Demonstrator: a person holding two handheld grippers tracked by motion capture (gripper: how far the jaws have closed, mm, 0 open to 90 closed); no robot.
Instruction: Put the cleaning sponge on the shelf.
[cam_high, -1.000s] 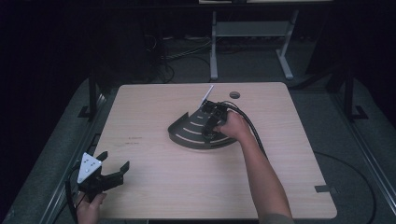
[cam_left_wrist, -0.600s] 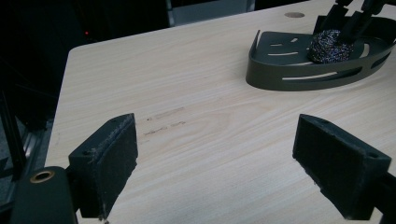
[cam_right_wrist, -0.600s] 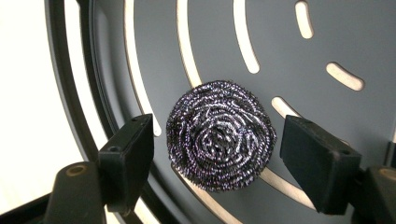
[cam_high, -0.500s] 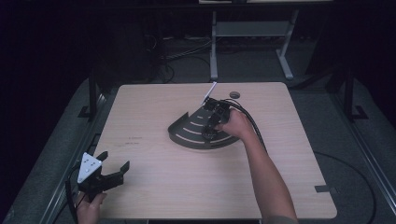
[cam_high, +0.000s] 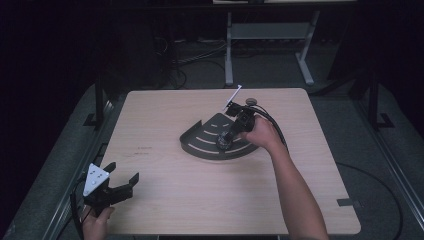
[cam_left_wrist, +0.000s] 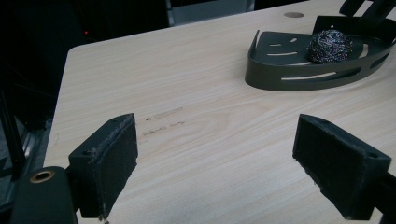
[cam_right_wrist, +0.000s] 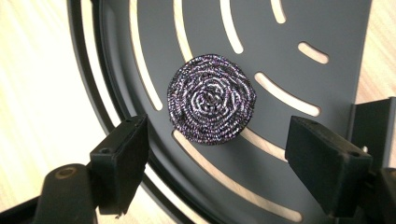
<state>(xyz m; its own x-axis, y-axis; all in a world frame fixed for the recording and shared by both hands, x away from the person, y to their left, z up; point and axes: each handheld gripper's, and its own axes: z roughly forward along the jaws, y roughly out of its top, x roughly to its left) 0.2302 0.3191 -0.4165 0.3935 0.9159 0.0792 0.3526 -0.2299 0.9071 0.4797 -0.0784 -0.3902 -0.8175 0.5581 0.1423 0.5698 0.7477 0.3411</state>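
Observation:
A dark grey quarter-round slotted tray (cam_high: 197, 146) lies on the middle of the table. A purple-silver wire scourer (cam_right_wrist: 211, 104) rests on the tray floor (cam_right_wrist: 327, 28), free of both pads. My right gripper (cam_right_wrist: 224, 163) hangs just above it, pointing down. Its jaws have just been opening and stand apart on either side of the scourer without touching it. In the high view the right gripper (cam_high: 226, 139) sits over the tray's right half. My left gripper (cam_high: 121, 173) rests open at the table's front left corner, facing the tray (cam_left_wrist: 280, 84) and scourer (cam_left_wrist: 329, 45).
A thin white strip (cam_high: 232, 96) sticks up at the tray's back corner, beside a round grommet (cam_high: 251, 101) in the tabletop. The pale wooden table (cam_high: 200, 200) ends at dark floor on all sides. A metal stand (cam_high: 230, 50) is behind it.
My right hand has drifted slightly right and up over the tray. The white strip has shifted a little right. The left gripper has stayed where it was.

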